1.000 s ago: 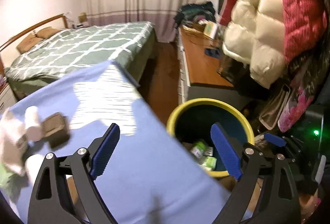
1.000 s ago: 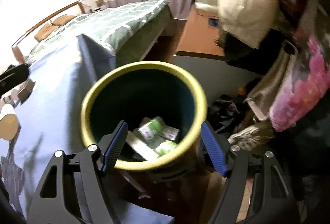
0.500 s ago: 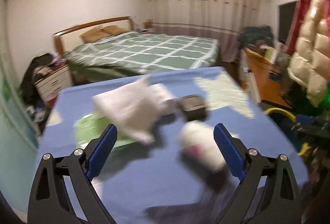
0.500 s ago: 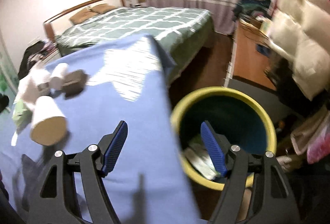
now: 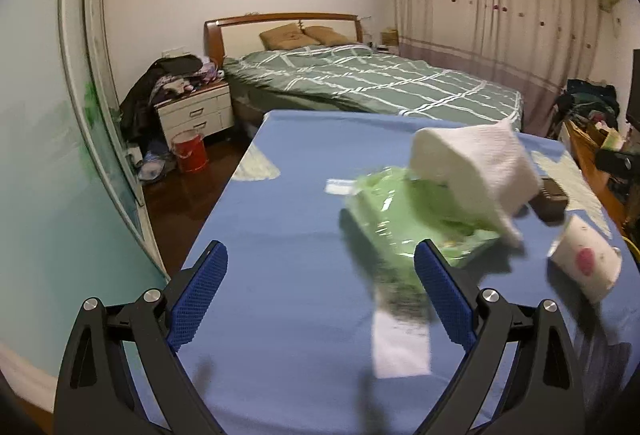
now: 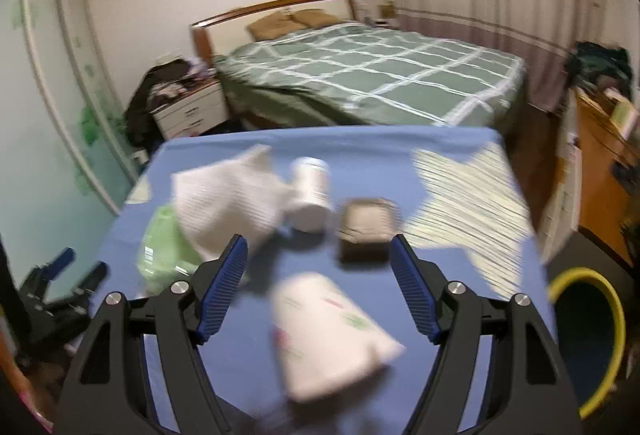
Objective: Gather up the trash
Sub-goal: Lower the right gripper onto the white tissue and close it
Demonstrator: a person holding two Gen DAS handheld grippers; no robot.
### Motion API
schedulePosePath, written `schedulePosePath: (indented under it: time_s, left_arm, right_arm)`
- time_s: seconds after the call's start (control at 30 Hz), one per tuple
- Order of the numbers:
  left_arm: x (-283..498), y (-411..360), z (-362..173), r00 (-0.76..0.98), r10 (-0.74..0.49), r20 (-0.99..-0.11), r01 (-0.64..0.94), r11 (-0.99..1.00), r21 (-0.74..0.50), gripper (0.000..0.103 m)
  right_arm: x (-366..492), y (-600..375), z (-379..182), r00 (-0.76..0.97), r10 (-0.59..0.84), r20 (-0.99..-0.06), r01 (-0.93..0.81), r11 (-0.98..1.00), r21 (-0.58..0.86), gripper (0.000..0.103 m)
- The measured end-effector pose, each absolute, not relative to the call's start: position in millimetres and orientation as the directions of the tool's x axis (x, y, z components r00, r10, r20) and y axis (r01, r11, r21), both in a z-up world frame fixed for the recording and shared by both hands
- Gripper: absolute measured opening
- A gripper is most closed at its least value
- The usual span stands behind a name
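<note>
On the blue-clothed table a crumpled white paper towel point(image 6: 224, 203) drapes over a green plastic wrapper point(image 6: 162, 249), a white paper cup point(image 6: 330, 331) lies on its side at 6 o'clock, and a yellow-rimmed dark bin point(image 6: 592, 335) stands at 4 o'clock.

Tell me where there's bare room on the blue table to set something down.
The near-left stretch of the blue table, between the left edge and the green packet, is bare. So is the far strip toward the bed. The right side is crowded: white cloth, paper cup, brown box.
</note>
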State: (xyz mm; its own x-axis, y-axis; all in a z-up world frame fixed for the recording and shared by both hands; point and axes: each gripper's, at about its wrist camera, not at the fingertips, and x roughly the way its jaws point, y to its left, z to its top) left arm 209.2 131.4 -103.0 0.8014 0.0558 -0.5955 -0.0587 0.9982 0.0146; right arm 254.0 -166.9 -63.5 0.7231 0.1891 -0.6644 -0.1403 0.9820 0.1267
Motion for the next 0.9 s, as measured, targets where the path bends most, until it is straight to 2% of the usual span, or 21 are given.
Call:
schedulePosePath:
  time_s: [0.17,0.4,0.47,0.5,0.57,0.63,0.9]
  left_arm:
    - [220,139,-111,0.793,0.034,-0.608,-0.069,0.997,-0.035,0.093]
    - [229,131,-114,0.778,0.043,-0.627,-0.083,0.996,-0.033,0.093]
    - [232,130,-115,0.772,0.049,-0.633,-0.086,0.996,-0.028,0.093]
    - [232,130,-115,0.771,0.049,-0.635,-0.086,0.996,-0.027,0.093]
    - [232,130,-115,0.769,0.045,-0.638,-0.086,0.996,-0.034,0.093]
    - [231,132,-115,0.770,0.041,-0.637,-0.090,0.995,-0.045,0.093]
    - [224,133,-113,0.788,0.031,-0.615,-0.095,0.993,-0.072,0.093]
  right_arm:
    - [295,-116,-73,0.698,0.181,-0.693,-0.181,0.981,0.073,0.070]
    - [321,-96,-88,0.657,0.177,-0.733,-0.167,0.982,0.086,0.067]
    - [324,-98,-93,0.644,0.187,-0.742,-0.158,0.981,0.110,0.045]
    - [324,-99,-95,0.641,0.189,-0.744,-0.156,0.981,0.115,0.040]
    - [323,-100,-96,0.645,0.176,-0.744,-0.158,0.983,0.096,0.023]
    - [322,-99,-98,0.650,0.176,-0.739,-0.159,0.983,0.094,0.011]
    - [304,-120,-71,0.713,0.234,-0.661,-0.165,0.972,0.166,0.004]
